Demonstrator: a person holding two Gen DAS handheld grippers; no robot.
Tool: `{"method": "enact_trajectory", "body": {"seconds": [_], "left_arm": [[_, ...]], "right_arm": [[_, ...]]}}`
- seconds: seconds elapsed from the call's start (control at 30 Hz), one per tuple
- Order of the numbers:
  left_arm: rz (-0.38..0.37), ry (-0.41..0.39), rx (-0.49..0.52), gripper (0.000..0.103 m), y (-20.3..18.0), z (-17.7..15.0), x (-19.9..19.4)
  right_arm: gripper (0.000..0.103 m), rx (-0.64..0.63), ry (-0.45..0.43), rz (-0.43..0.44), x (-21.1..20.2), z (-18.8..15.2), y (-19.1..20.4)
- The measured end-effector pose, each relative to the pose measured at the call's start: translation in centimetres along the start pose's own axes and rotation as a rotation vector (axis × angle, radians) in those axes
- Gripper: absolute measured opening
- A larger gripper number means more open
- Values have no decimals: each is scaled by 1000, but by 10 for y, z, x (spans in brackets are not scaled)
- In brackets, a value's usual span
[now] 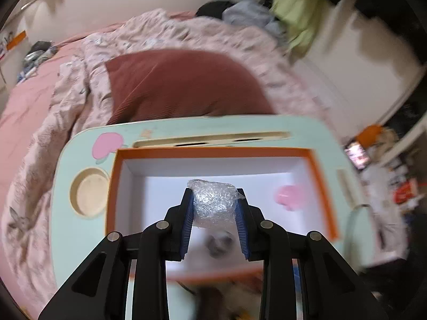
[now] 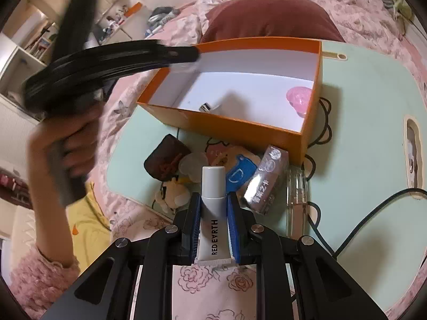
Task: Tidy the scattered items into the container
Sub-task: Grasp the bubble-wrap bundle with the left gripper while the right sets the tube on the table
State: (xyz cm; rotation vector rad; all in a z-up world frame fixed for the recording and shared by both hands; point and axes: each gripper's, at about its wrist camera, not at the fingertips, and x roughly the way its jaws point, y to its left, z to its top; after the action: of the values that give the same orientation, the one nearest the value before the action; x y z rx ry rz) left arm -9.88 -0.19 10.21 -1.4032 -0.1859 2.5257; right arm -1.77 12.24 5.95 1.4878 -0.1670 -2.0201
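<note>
The orange box (image 1: 213,151) with a white inside stands on a mint lap table (image 1: 64,213). My left gripper (image 1: 213,194) is shut on a wad of bubble wrap (image 1: 213,202), held over the box. The right wrist view shows that gripper (image 2: 184,53) blurred at the box's (image 2: 240,130) far left corner. A pink item (image 2: 300,98) and a small metal piece (image 2: 206,106) lie inside. My right gripper (image 2: 213,197) is shut on a white tube (image 2: 213,184), above the loose items in front of the box.
In front of the box lie a dark brown pouch (image 2: 165,157), a blue tag (image 2: 241,172), a shiny brown carton (image 2: 267,181), a clear bottle (image 2: 296,194) and a small plush toy (image 2: 173,194). A black cable (image 2: 373,213) crosses the table's right side. Bedding and a maroon pillow (image 1: 181,85) surround it.
</note>
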Motion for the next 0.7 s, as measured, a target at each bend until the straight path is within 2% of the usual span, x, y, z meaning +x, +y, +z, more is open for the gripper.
{"method": "enact_trajectory", "body": {"seconds": [0.1, 0.2, 0.27, 0.47, 0.57, 0.7], "left_arm": [[-96, -29, 17, 31, -8, -23, -28], [-134, -33, 8, 31, -8, -49, -41], [-158, -42, -41, 31, 4, -67, -46], [-121, -97, -190, 31, 52, -103, -64], [-72, -91, -205, 31, 62, -114, -62], [-67, -74, -214, 31, 64, -122, -53]], "right_arm": [[18, -1, 5, -1, 4, 1, 4], [18, -10, 8, -3, 8, 3, 9], [18, -16, 4, -1, 10, 3, 12], [18, -27, 1, -13, 15, 7, 18], [18, -21, -11, -28, 16, 7, 18], [18, 0, -37, -54, 17, 7, 17]]}}
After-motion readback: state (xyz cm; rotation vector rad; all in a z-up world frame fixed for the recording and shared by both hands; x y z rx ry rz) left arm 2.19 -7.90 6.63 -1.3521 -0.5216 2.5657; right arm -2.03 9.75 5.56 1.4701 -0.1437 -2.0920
